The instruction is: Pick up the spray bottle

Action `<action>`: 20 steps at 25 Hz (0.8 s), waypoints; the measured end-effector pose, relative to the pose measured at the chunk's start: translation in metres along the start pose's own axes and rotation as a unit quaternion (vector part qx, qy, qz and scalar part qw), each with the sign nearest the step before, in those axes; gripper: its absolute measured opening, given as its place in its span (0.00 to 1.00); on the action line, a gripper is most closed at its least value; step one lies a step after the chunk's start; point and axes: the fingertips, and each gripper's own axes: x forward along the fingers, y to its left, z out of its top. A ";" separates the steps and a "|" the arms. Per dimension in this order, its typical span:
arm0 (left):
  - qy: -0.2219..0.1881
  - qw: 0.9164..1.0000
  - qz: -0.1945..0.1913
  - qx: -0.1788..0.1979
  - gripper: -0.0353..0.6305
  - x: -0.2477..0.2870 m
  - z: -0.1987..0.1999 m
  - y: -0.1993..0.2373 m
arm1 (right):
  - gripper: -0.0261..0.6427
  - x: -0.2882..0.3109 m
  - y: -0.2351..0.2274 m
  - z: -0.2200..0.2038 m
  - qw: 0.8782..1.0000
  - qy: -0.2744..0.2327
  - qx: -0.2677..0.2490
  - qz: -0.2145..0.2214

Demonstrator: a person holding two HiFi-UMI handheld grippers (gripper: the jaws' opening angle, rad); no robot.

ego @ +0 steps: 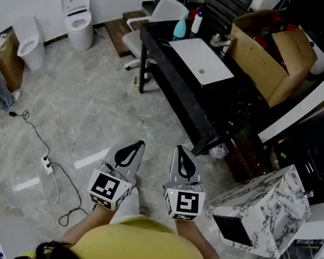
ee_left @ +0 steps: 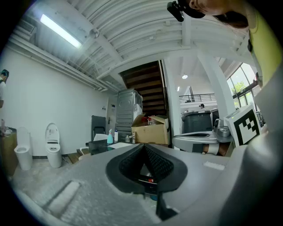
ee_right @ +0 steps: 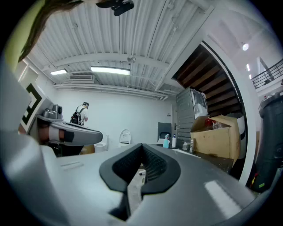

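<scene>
The teal spray bottle [ego: 181, 27] stands at the far end of a black counter [ego: 177, 79], next to a white bottle [ego: 197, 22]. It shows small and distant in the left gripper view [ee_left: 109, 137] and the right gripper view [ee_right: 166, 141]. My left gripper [ego: 136, 146] and right gripper [ego: 181, 151] are held level side by side above the floor, close to the person's body and far short of the counter. Both have their jaws together with nothing between them, which also shows for the left gripper [ee_left: 144, 145] and the right gripper [ee_right: 142, 145] in their own views.
A white sink basin [ego: 200, 60] is set in the counter, with a cardboard box [ego: 272, 52] beyond it. A white chair [ego: 160, 14] and a toilet [ego: 80, 15] stand at the back. A power strip with cable [ego: 47, 165] lies on the floor at left, and a marble-patterned cabinet [ego: 266, 209] stands at right.
</scene>
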 end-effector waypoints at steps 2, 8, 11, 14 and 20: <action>0.001 1.000 0.000 -0.002 0.06 0.008 -0.004 0.008 | 0.04 0.011 -0.002 -0.003 1.000 0.000 -0.001 -0.001; -0.002 1.000 -0.009 -0.007 0.06 0.053 -0.011 0.046 | 0.04 0.068 -0.014 -0.014 1.000 -0.005 0.005 0.005; -0.006 1.000 -0.017 -0.002 0.06 0.085 -0.013 0.077 | 0.07 0.114 -0.023 -0.023 1.000 0.001 0.005 0.002; -0.015 0.999 -0.025 0.021 0.06 0.122 -0.006 0.118 | 0.10 0.169 -0.029 -0.025 1.000 0.002 0.002 0.001; -0.011 0.998 -0.048 0.040 0.06 0.194 0.004 0.194 | 0.14 0.271 -0.050 -0.024 1.000 0.002 -0.002 -0.015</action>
